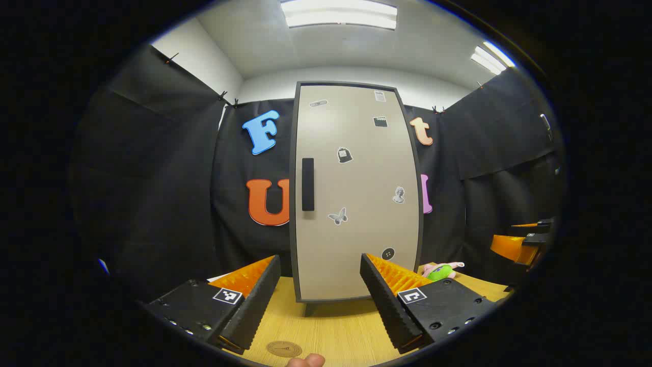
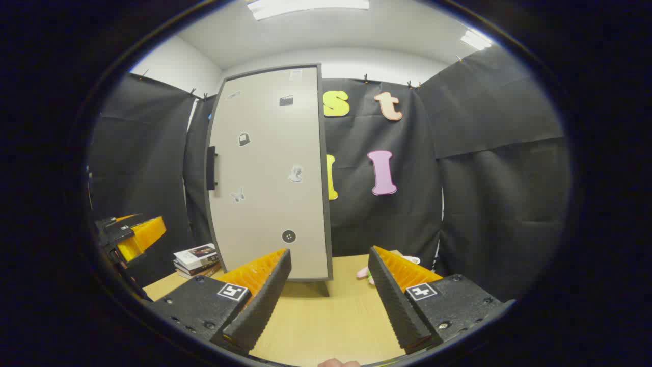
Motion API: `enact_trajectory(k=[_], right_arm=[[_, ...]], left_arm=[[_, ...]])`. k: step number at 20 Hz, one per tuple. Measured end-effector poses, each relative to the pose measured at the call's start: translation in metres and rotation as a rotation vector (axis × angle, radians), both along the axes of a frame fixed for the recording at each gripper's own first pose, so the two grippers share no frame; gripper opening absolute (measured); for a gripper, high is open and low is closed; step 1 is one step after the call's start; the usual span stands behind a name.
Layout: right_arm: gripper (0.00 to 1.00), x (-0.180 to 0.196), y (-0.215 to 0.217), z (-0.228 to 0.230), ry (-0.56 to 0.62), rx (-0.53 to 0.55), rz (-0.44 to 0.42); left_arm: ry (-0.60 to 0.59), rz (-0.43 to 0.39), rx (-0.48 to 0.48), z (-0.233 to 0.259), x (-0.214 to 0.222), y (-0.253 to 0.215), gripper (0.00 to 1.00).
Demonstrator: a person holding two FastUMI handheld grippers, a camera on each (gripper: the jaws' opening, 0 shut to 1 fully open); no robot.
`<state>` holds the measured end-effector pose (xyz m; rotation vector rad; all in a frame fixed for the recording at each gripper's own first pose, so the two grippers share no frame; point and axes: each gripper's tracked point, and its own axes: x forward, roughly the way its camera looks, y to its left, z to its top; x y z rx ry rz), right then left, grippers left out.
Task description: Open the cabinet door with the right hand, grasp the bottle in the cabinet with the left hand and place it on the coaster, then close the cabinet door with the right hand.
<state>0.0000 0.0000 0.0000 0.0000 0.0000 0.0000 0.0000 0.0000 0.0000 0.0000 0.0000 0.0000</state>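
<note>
Straight ahead of the left gripper [image 1: 321, 290], whose ridged orange-and-black fingers stand wide apart holding nothing, rises the tall beige cabinet door [image 1: 356, 193], shut, smooth, sticker-dotted, its black bar handle [image 1: 307, 184] running vertically near the left edge. A round brown coaster [image 1: 283, 348] lies flat on the wood-grain table [image 1: 336, 326]; a green-and-pink plush toy [image 1: 441, 270] lies right.

From the right gripper view, the right gripper [image 2: 330, 293] likewise gapes empty; stacked books [image 2: 196, 258] sit left of the cabinet.
</note>
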Motion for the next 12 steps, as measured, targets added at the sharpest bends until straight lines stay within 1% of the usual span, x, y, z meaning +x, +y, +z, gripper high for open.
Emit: enact_trajectory(k=[7, 12], right_arm=[[0.98, -0.0028, -0.0074, -0.0009, -0.005, 0.014, -0.013], [0.98, -0.0035, -0.0092, 0.0009, -0.006, 0.016, -0.014]], left_arm=[[0.007, -0.026, 0.005, -0.0018, -0.0025, -0.0116, 0.95], [-0.006, -0.021, 0.013, 0.0038, -0.0042, -0.0119, 0.94]])
